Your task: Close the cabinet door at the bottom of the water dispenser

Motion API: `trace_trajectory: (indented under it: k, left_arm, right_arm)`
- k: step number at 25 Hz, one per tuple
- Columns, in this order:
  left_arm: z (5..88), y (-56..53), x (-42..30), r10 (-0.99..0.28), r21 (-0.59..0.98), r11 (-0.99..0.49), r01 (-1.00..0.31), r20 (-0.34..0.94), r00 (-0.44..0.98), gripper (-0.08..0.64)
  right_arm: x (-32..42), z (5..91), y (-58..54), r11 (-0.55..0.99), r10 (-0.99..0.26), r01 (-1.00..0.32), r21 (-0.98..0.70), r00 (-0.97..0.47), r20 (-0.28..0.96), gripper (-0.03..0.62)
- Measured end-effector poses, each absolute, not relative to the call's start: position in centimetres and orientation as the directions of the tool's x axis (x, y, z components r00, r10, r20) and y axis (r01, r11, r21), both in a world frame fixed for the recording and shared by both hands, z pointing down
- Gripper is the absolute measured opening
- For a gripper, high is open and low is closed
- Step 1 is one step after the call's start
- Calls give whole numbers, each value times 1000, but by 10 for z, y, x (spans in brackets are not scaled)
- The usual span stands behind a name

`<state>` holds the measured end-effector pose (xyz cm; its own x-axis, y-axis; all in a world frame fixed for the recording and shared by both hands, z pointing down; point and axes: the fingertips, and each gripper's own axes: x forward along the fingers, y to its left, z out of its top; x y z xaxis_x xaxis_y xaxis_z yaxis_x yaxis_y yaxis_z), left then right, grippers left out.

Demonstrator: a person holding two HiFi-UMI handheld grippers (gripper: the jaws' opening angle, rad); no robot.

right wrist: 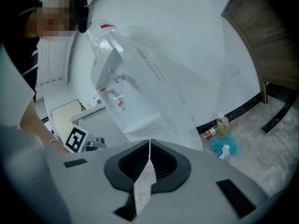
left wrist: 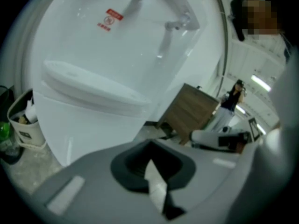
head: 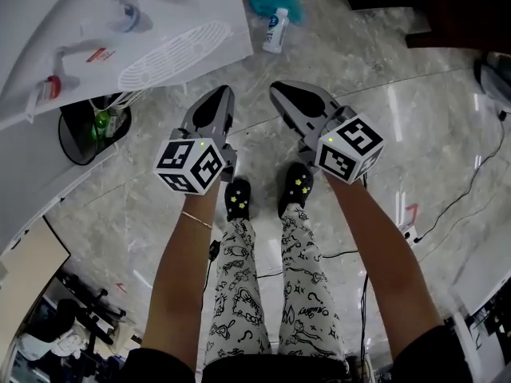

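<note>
- Up at the top left of the head view sits the white water dispenser (head: 96,22), with its drip tray grille (head: 172,54) and taps facing me. It's ahead and left of both grippers, and neither touches it.
- For the cabinet door, I only get a plain white lower front (left wrist: 88,129) under the drip tray in the left gripper view. I can't tell if the door is open or closed.
- I hold the left gripper (head: 221,96) out over the marble floor (head: 415,118). Its jaws are pressed together with nothing between them, and they aim at the dispenser front.
- The right gripper (head: 279,91) is just beside it, jaws also pressed together and empty. Its view shows the dispenser at a tilt with the clear water bottle (right wrist: 105,34) on top.
- The person's black shoes (head: 238,198) and patterned trousers (head: 239,294) are below the grippers.
- A black bin (head: 80,130) sits beside the dispenser, with a green bottle (head: 101,122) in it.
- A white plastic bottle (head: 275,29) is on the floor beyond the grippers, next to a teal cloth (head: 279,2).
- In the right gripper view, a red can (right wrist: 208,133) and a yellowish bottle (right wrist: 223,124) are at the wall base, near that cloth.
- In the left gripper view, a wooden cabinet (left wrist: 191,111) is to the right of the dispenser, and a person (left wrist: 231,101) stands farther back.
- A black cable (head: 463,190) runs across the floor on the right.
</note>
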<state>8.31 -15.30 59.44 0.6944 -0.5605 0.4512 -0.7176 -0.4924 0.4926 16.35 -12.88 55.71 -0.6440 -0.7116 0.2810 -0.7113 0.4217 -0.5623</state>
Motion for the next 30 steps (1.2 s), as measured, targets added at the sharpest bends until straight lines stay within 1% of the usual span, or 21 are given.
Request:
trace_trajectory:
  k: [5, 8, 13, 19, 24, 30]
  left_arm:
    - [567, -98, 77, -520, 417, -589, -693, 461, 719, -2]
    - [556, -76, 73, -513, 414, -594, -689, 465, 722, -2]
    - [534, -60, 66, -519, 408, -608, -681, 445, 729, -2]
    - [513, -47, 52, -518, 395, -620, -678, 443, 732, -2]
    - [472, -35, 38, -520, 372, -641, -671, 433, 737, -2]
    - [398, -22, 30, -506, 370, -680, -634, 389, 770, -2]
  right_arm:
    - [143, 554, -90, 404, -691, -695, -595, -658, 298, 17]
    - [129, 550, -71, 409, -677, -679, -610, -674, 296, 17]
    - [113, 524, -51, 404, -691, -664, -629, -672, 266, 17]
    - [103, 510, -30, 396, -694, -674, -623, -664, 278, 15]
    - [98, 467, -22, 388, -716, -678, -625, -649, 259, 16]
    - [84, 392, -8, 404, -738, -696, -594, -632, 238, 16]
